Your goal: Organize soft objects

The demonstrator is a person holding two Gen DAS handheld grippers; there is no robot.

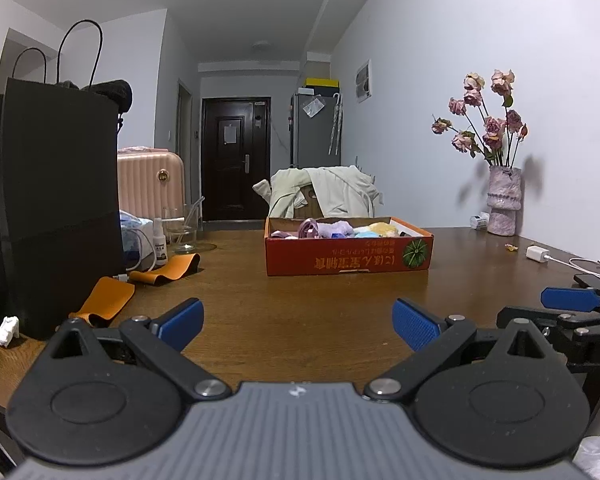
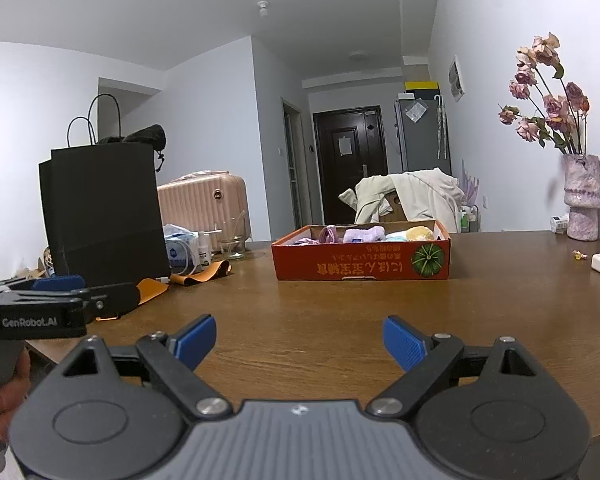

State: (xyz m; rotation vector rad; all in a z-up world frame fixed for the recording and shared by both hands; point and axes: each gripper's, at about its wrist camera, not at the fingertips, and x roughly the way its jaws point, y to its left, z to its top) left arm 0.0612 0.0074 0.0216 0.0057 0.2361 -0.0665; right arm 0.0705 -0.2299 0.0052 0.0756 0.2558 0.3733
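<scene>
The left tongs (image 1: 298, 322) are hovering low over the near edge of the wooden worktop (image 1: 320, 308), their blue pads spread wide with nothing between them. The right tongs (image 2: 299, 340) are doing the same just beside them, also spread wide and gripping nothing. Farther along the worktop, an orange cardboard box (image 1: 348, 258) is sitting well apart from both tongs, with printed lettering and a green pumpkin picture on its near wall. Soft objects (image 1: 340, 229) in purple, pale blue and yellow are lying inside it, bunched toward its far side. To the left, a black paper bag (image 1: 56, 200) is standing upright, with orange strips (image 1: 108, 300) lying on the worktop beside it. At the far right, a pale vase (image 1: 503, 204) is holding dried pink roses, and a white charger (image 1: 537, 254) is lying near it.
</scene>
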